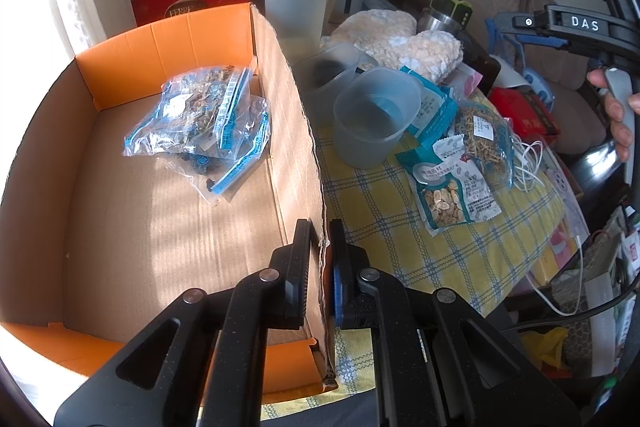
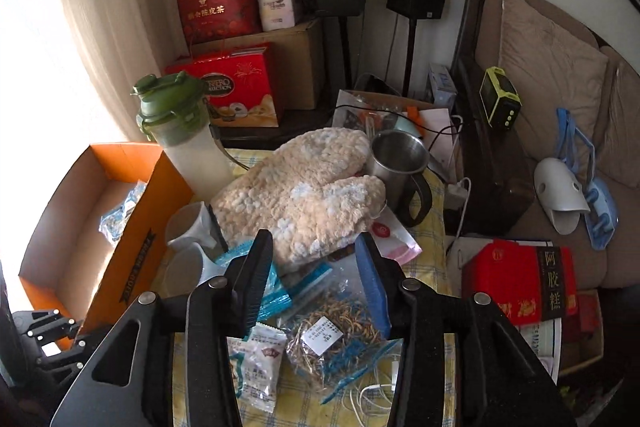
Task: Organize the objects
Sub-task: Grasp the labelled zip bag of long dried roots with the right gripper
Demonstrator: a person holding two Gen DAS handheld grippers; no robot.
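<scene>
An orange-flapped cardboard box [image 1: 168,227] sits on the left of the checked cloth [image 1: 400,235]. Two zip bags of dried herbs [image 1: 200,111] lie inside it. My left gripper [image 1: 320,227] is shut on the box's right wall near the front corner. On the cloth lie another zip bag of dried herbs [image 2: 332,339], a snack packet [image 1: 452,187] and a white sachet [image 2: 260,359]. My right gripper [image 2: 316,259] is open and hovers over that herb bag, with the bag showing between its fingers but not touched.
A translucent cup [image 1: 372,119] stands beside the box. Fluffy mittens [image 2: 304,195], a steel mug [image 2: 400,163] and a green-lidded shaker [image 2: 180,131] crowd the back. A white cable [image 2: 372,399] lies by the herb bag. Red gift boxes [image 2: 520,283] and a sofa [image 2: 560,75] are to the right.
</scene>
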